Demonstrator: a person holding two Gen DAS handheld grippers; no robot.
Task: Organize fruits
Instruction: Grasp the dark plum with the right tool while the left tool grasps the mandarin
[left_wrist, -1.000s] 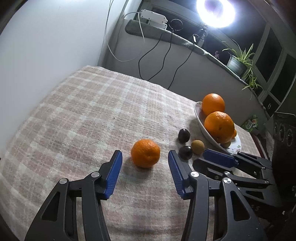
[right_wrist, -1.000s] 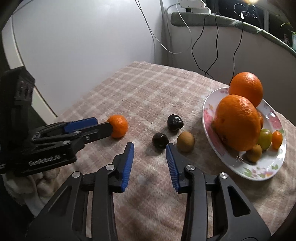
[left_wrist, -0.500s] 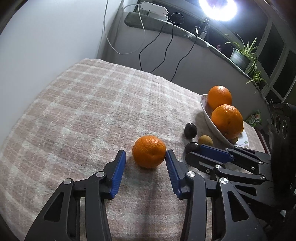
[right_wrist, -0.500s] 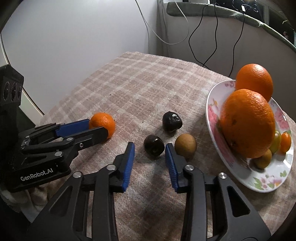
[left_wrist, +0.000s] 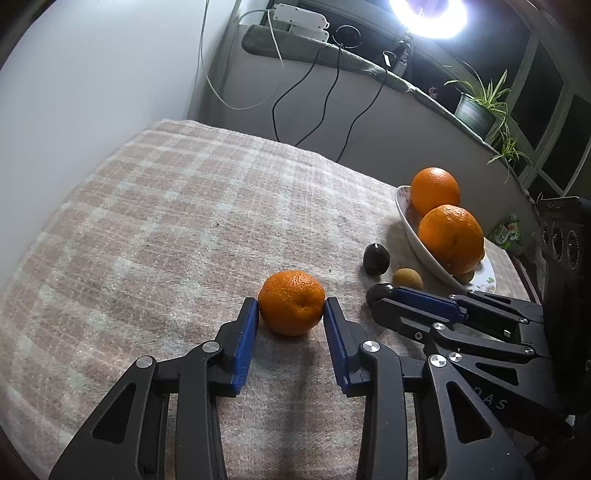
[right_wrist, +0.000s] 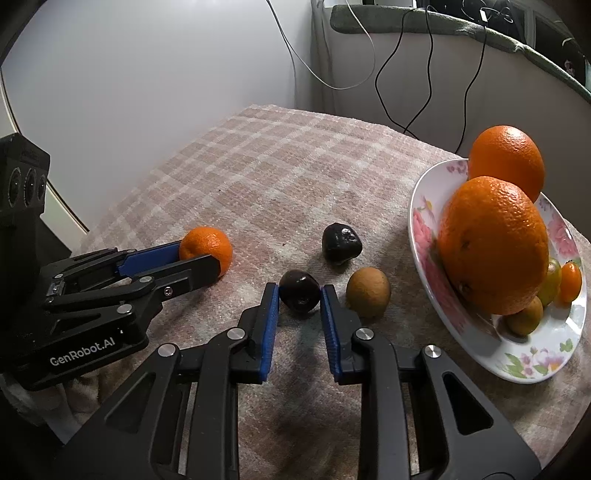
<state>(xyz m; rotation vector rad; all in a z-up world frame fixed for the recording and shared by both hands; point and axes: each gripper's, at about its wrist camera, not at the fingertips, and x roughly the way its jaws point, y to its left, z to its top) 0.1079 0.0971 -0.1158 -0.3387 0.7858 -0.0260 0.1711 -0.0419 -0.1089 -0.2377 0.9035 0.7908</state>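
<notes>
Your left gripper (left_wrist: 291, 308) has the mandarin (left_wrist: 291, 302) between its blue pads (left_wrist: 246, 339), which touch the fruit's two sides near their tips; the jaws are closing on it, and it sits on the plaid cloth (left_wrist: 166, 221).

Your right gripper (right_wrist: 299, 293) is clamped on a dark fruit (right_wrist: 299, 291), tips pressed against both its flanks, the fruit resting on the cloth. Just right of that gripper's right tip lies a brown fruit (right_wrist: 368, 292), near the pinched one but apart from it. Ahead of the tips and slightly right sits a second dark fruit (right_wrist: 341, 244), apart from the other two.

To the left of your right gripper, the left one reaches in with the mandarin at its tips.

Farther right stands the flowered plate (right_wrist: 424, 236), holding two big oranges, the nearer (right_wrist: 493, 245) in front of the farther (right_wrist: 506, 160), and several small fruits (right_wrist: 546, 291) behind the nearer orange along the plate's right side.

Beyond the cloth, cables (right_wrist: 402, 74) hang down a pale wall; from the left wrist view, a bright lamp (left_wrist: 428, 14) and a potted plant (left_wrist: 476, 110) stand on the ledge above.
</notes>
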